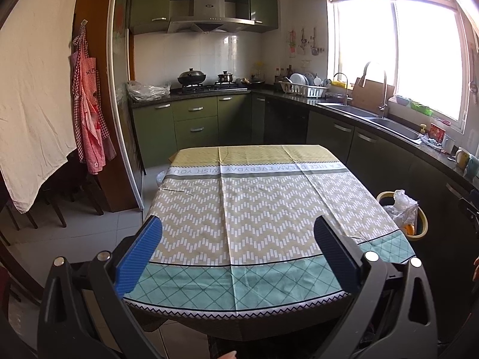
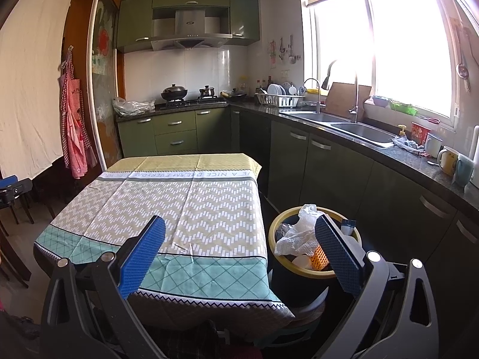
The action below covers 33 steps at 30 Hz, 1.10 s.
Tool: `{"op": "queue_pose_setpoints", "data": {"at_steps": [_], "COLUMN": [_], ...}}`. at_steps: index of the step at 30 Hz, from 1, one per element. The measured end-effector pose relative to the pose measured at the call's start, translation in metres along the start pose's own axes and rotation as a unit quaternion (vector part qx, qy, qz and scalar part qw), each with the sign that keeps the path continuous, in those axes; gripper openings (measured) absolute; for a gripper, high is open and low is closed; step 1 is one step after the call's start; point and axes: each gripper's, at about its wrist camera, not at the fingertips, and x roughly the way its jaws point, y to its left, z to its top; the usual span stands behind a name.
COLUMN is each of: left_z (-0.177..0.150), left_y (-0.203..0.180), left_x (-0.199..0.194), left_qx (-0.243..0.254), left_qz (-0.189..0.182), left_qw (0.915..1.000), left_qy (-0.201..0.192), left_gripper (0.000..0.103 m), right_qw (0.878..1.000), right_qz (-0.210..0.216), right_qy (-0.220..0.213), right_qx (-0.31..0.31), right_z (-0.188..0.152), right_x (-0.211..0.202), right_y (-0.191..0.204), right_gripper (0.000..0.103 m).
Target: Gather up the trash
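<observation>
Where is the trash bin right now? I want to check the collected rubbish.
The trash bin stands on the floor at the table's right side, beside the dark cabinets; crumpled white paper sits in it.

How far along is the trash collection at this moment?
Looks finished: the patterned tablecloth shows no litter, and the yellow-rimmed black bin holds crumpled white paper. Left gripper and right gripper are open, holding nothing. Nothing visible is left.
</observation>
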Motion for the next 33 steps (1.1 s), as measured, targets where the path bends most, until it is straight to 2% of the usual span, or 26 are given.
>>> {"op": "queue_pose_setpoints", "data": {"at_steps": [18,27,33], "left_z": [0.000,0.002,0.004], "left_y": [-0.001,0.000,0.000], "left_x": [0.001,-0.003,0.007], "left_qx": [-0.002,0.007,0.007], "left_qz": [-0.002,0.003,0.036], "left_qw": [1.0000,0.9996,0.9993], "left_qy": [0.002,-0.028,-0.010], "left_gripper": [0.097,0.095,0.095], "right_qw": [1.000,1.000,1.000], "right_qz": [0.001,0.002,0.003], "right_qy": [-0.002,-0.003,-0.004], "right_qx": [-0.001,-0.001,-0.001], "right_z": [0.002,0.001,0.001], "right_x": [-0.001,-0.001,-0.001], "right_y": [-0.002,-0.002,-0.003], "right_gripper": [0.099,0.099,0.099]}}
